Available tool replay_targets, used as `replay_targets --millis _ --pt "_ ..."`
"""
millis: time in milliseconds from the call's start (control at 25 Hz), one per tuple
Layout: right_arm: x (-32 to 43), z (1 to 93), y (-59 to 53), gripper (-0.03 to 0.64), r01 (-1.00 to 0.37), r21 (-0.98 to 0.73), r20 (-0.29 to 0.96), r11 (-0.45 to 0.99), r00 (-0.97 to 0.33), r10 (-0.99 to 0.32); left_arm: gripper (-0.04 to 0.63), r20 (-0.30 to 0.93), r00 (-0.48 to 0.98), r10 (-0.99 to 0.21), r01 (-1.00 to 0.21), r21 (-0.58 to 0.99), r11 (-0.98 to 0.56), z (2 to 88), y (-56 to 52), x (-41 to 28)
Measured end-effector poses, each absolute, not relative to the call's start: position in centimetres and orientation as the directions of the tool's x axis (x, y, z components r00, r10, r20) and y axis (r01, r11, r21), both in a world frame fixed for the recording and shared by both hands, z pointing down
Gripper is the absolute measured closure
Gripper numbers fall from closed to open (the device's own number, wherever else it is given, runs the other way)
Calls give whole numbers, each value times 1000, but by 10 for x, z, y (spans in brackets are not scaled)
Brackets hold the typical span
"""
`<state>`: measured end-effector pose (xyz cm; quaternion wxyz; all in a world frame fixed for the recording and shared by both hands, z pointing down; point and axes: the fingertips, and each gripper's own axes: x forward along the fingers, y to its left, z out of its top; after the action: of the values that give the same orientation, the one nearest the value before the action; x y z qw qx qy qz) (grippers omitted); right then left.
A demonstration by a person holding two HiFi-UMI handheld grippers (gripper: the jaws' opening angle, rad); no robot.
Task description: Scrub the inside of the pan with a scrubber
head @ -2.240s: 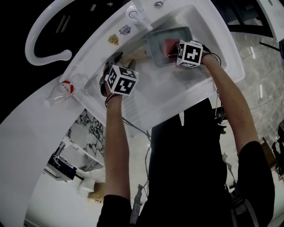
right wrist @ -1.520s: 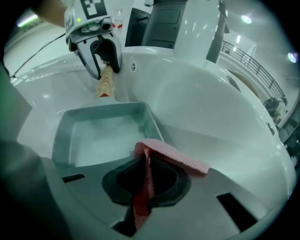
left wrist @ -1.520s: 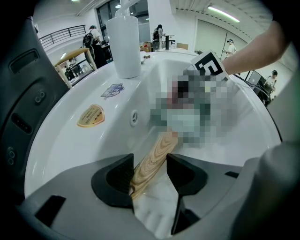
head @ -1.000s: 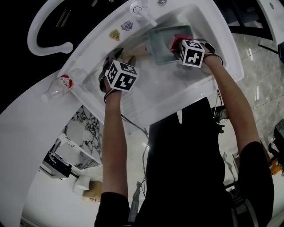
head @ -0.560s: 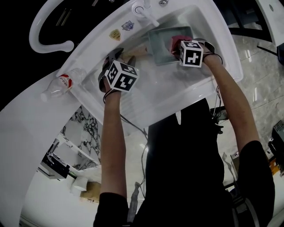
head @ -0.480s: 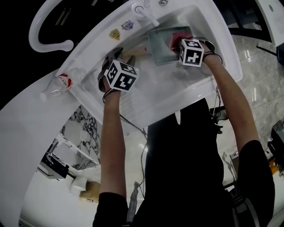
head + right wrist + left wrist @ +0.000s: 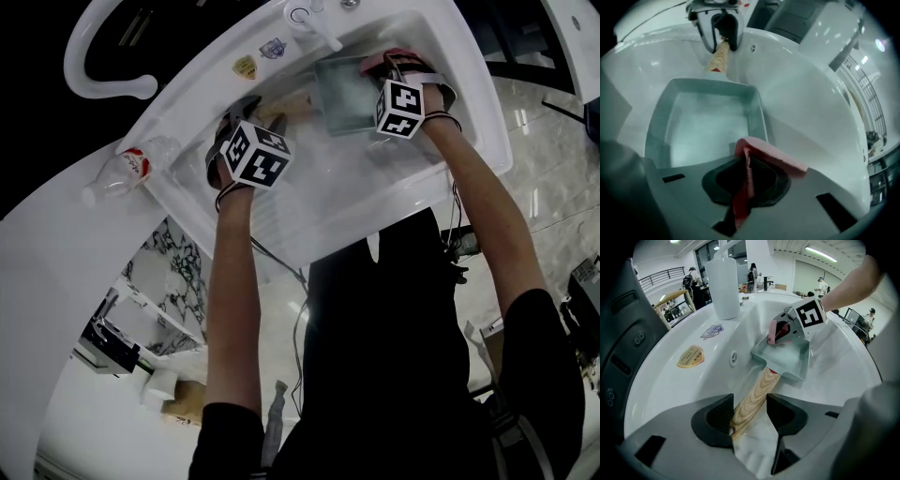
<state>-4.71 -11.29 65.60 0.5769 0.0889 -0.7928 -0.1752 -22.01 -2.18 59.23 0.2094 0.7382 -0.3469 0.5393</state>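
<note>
In the glossy white sink point(image 7: 473, 117), the left tool point(image 7: 749, 416) clamps the square grey-green pan's point(image 7: 790, 359) wood-grain handle point(image 7: 757, 392). The right tool point(image 7: 746, 180) pinches a folded pink mesh scrubber point(image 7: 768, 152) at the pan's 5 o'clock rim in the right gripper view.

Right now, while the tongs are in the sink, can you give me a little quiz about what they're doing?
1. True or false: the right tongs are pinching a pink scrubber.
2. What sits between the left tongs? A) a spoon B) the pan's wooden handle C) a cup
3. Fill in: the pan lies inside the white ____.

Key: 1 true; 2 B; 3 sink.
</note>
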Motion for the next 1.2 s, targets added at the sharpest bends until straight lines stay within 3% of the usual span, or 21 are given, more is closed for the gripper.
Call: replay_targets --millis 120,240,560,800,1000,1200 --pt "-44 658 -108 581 71 385 883 920 -318 -346 371 942 178 -285 -738 -64 -672 592 -21 -220" --pt "-40 658 -94 583 23 223 926 974 -316 -205 370 943 176 -283 -738 -64 -671 592 -20 -221" --pt "-31 661 -25 581 245 -66 952 967 -275 135 370 944 173 -282 -738 -66 -672 592 -21 -221" --pt "-27 659 5 581 283 -248 924 926 -219 314 370 943 171 -286 -739 -69 -670 593 -21 -221" --pt "-21 659 9 581 300 -310 919 902 -148 365 369 942 174 -286 -738 -67 -671 592 -21 -220" --pt "-18 663 -15 581 274 -199 959 941 -145 245 370 941 177 -287 -734 -67 -675 592 -20 -221"
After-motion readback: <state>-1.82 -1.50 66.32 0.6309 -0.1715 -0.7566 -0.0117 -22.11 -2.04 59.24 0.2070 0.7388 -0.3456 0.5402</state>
